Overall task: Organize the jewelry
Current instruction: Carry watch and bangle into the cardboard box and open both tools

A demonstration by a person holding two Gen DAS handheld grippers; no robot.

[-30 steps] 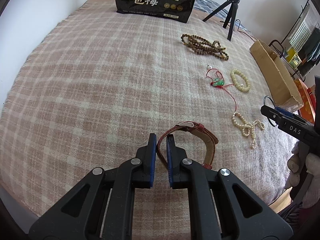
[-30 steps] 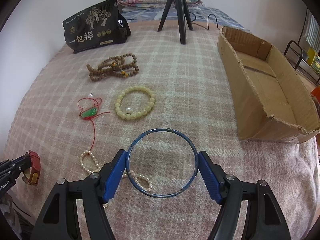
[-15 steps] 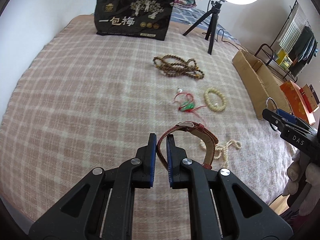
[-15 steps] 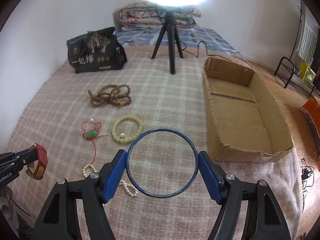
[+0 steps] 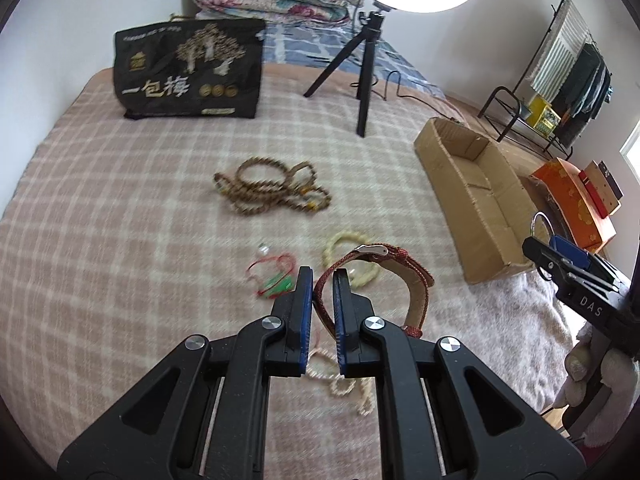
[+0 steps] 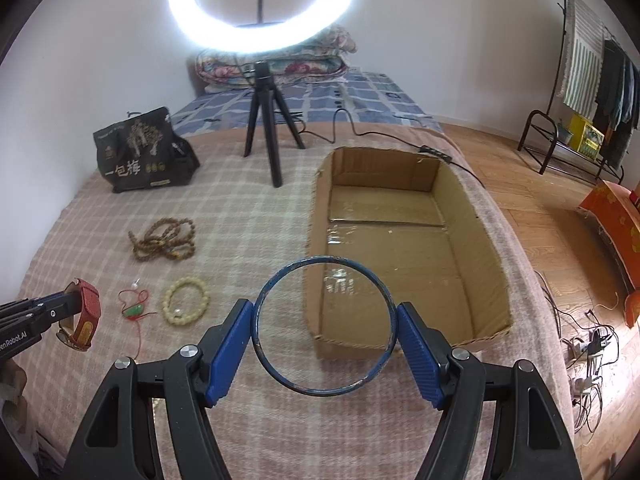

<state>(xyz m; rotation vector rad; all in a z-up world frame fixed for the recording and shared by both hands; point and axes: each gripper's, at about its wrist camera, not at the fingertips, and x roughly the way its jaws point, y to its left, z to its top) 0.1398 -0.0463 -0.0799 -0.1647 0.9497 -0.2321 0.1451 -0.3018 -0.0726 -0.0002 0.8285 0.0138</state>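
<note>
My left gripper (image 5: 322,288) is shut on a red strap watch (image 5: 400,268), held above the plaid blanket; it also shows in the right wrist view (image 6: 86,316). My right gripper (image 6: 325,322) is shut on a blue bangle (image 6: 325,258), held in the air just before the near-left corner of the open cardboard box (image 6: 492,264). On the blanket lie brown prayer beads (image 5: 272,192), a cream bead bracelet (image 6: 186,306), a red cord with a green pendant (image 6: 134,310) and a pearl strand (image 5: 344,388), partly hidden under my left gripper.
A black bag (image 5: 188,72) stands at the back of the bed beside a ring light on a black tripod (image 6: 266,132). A cable (image 6: 384,136) runs behind the box. An orange box (image 6: 616,216) and a clothes rack (image 6: 588,60) stand on the floor at the right.
Both grippers have risen and tilted up with their loads. The right gripper with the bangle has moved closer to the box; the left has advanced over the pearl strand.
</note>
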